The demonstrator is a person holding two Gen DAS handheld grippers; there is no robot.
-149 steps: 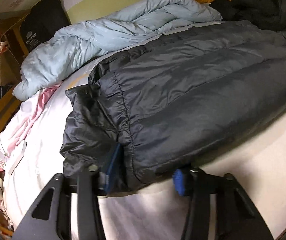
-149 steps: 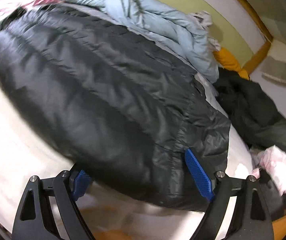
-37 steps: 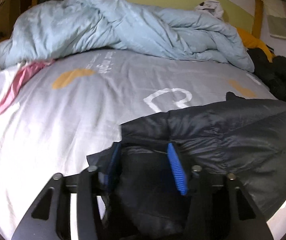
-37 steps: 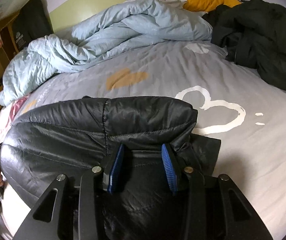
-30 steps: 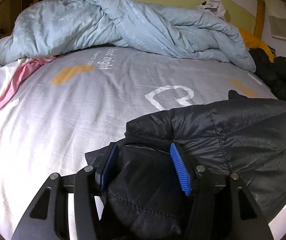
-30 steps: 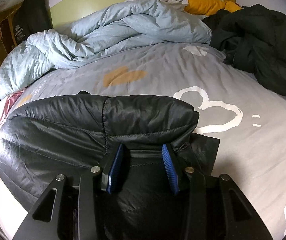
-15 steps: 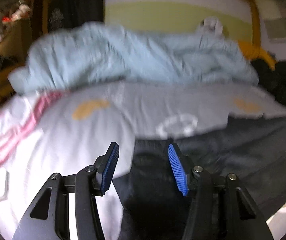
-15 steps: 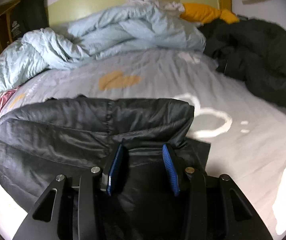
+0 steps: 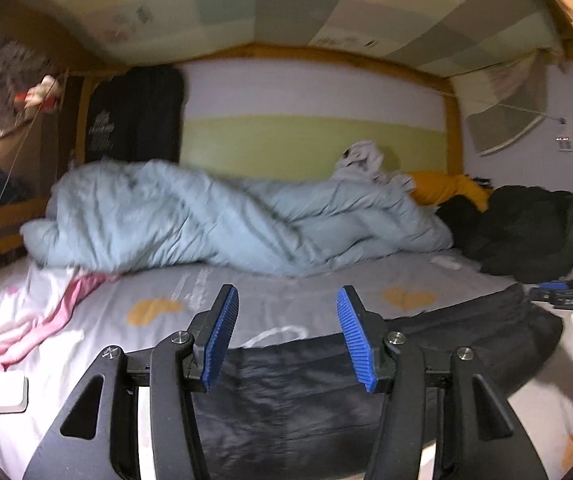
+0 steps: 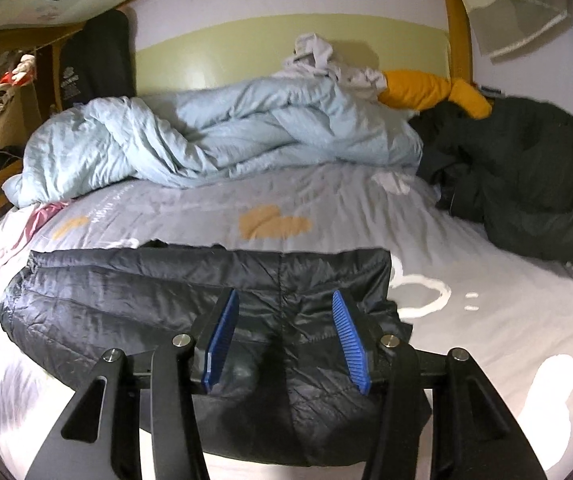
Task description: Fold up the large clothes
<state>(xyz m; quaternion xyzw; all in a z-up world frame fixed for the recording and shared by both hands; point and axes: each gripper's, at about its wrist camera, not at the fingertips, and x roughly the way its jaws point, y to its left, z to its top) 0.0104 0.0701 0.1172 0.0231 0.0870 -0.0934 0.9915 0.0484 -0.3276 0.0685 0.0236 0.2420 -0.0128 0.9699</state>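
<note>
Because the dark puffer jacket [image 10: 190, 300] now lies doubled over on the bed [image 10: 486, 320], near its front edge, neither pair of tongs has any reason to grip it, and both stand parted with nothing between the pads. From the left wrist view, the left tongs [image 9: 288, 334] hover above the jacket [image 9: 326, 392] and look out across the grey sheet, blue pads apart and clear of the fabric. By contrast, the right tongs [image 10: 282, 342] sit lower, right over the jacket's right end; their jaws have just been opening, and the fabric lies below the pads, not pinched by them. That fits a release after laying one half over the other: the folded edge runs straight across the far side, with a bit of the under layer poking out at the right corner. Placing the fold near the front edge keeps it within easy reach and well apart from the crumpled pale blue duvet [image 10: 214, 136] and the heap of dark clothes [image 10: 526, 176] farther back. Judging by its long, flat shape, another fold across its length probably remains.
</note>
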